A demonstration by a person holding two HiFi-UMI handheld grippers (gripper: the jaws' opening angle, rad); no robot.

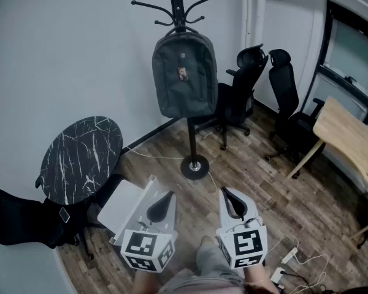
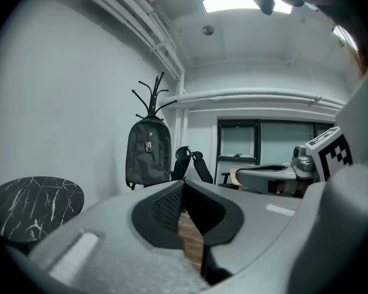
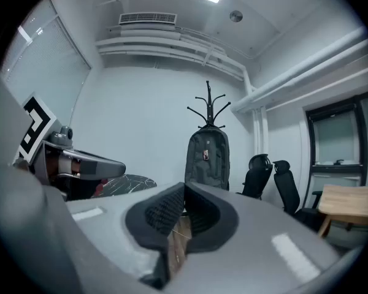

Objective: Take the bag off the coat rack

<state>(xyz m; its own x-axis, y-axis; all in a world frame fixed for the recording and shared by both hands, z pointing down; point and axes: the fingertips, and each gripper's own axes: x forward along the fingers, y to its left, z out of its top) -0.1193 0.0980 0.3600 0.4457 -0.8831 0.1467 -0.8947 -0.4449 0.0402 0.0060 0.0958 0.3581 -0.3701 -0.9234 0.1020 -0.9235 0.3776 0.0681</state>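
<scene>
My left claw [image 1: 170,195] and right claw [image 1: 224,192], both closed and empty, face the bag [image 1: 184,75] hanging on the rack [image 1: 179,5].

A dark grey backpack [image 1: 184,74] hangs upright from the black coat rack [image 1: 179,5], covering its pole. A small tag sits on its front. The rack's round base rests on the wooden floor.

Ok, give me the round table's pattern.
The round table is black with white marble veins, clearest in the head view.
</scene>
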